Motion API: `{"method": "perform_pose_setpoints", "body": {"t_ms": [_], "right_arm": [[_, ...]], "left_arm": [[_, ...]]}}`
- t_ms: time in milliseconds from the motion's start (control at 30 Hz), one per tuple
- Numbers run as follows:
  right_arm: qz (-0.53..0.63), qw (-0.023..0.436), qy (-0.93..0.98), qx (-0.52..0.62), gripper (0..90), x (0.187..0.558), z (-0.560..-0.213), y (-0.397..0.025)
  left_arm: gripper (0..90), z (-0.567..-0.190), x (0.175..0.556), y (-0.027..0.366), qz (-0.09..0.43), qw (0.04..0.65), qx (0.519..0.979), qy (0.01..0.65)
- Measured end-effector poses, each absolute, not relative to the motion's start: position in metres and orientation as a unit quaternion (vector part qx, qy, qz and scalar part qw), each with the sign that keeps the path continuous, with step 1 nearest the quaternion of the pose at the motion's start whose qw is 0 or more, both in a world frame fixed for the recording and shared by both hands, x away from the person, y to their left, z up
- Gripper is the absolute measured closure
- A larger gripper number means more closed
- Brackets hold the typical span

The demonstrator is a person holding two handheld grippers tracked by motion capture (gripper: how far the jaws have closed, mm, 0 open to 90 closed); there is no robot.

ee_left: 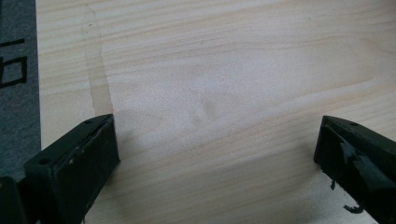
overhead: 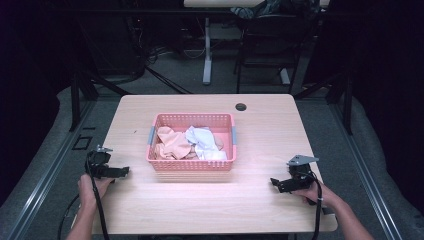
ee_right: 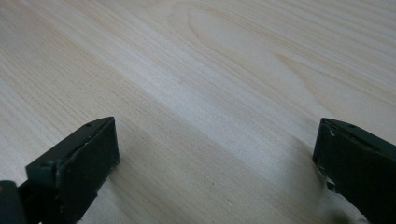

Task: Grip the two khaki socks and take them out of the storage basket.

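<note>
- The work in hand looks like handling the laundry in the pink basket (overhead: 191, 165), and I judge it to be at its opening step: nothing is gripped and both tools rest low on the counter (overhead: 210, 205).
- The left hand-held gripper (overhead: 121, 171) sits at about 8 o'clock from the basket, near the counter's left edge; in the left gripper view its jaws stand spread wide over bare wood, pinching nothing.
- The right hand-held gripper (overhead: 274, 182) sits at about 4 o'clock from the basket, jaws likewise spread wide and empty in the right gripper view.
- The basket stands at the counter's middle, between the two tools and well apart from each. Inside it lie a peach cloth (overhead: 172, 142) toward 9 o'clock and a white cloth (overhead: 204, 142) toward 3 o'clock, touching and partly overlapping.
- The next move likely calls for lifting one tool over the basket's near wall and coming down onto a raised fold; the right one is the closer to the white cloth.
- In the way: the latticed wall, which a low approach would knock, and the tangle of the two cloths, so one may drag the other.
- Around: a dark round hole (overhead: 241, 106) in the counter at 1 o'clock from the basket, and trailing cables by both forearms.
</note>
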State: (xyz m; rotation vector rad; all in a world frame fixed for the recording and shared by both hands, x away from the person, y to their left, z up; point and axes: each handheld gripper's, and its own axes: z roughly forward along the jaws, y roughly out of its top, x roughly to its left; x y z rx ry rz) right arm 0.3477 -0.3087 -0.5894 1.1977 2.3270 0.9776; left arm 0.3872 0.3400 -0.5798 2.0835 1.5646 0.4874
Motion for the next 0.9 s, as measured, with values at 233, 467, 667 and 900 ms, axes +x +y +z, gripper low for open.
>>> {"method": "perform_pose_setpoints", "body": {"t_ms": [233, 467, 667, 900], "right_arm": [[0.345, 0.173, 0.820, 0.422, 0.0, 0.348, -0.589, -0.309], [0.345, 0.173, 0.820, 0.422, 0.0, 0.348, -0.589, -0.309], [0.344, 0.173, 0.820, 0.422, 0.0, 0.348, -0.589, -0.309], [0.345, 0.173, 0.820, 0.422, 0.0, 0.348, -0.589, -0.309]], "left_arm": [[0.2, -0.575, 0.387, 0.342, 0.169, 0.248, 0.763, 0.572], [0.2, -0.571, 0.386, 0.339, 0.173, 0.246, 0.767, 0.566], [0.2, -0.565, 0.387, 0.338, 0.162, 0.254, 0.767, 0.566], [0.2, -0.554, 0.387, 0.335, 0.158, 0.265, 0.770, 0.559]]}}
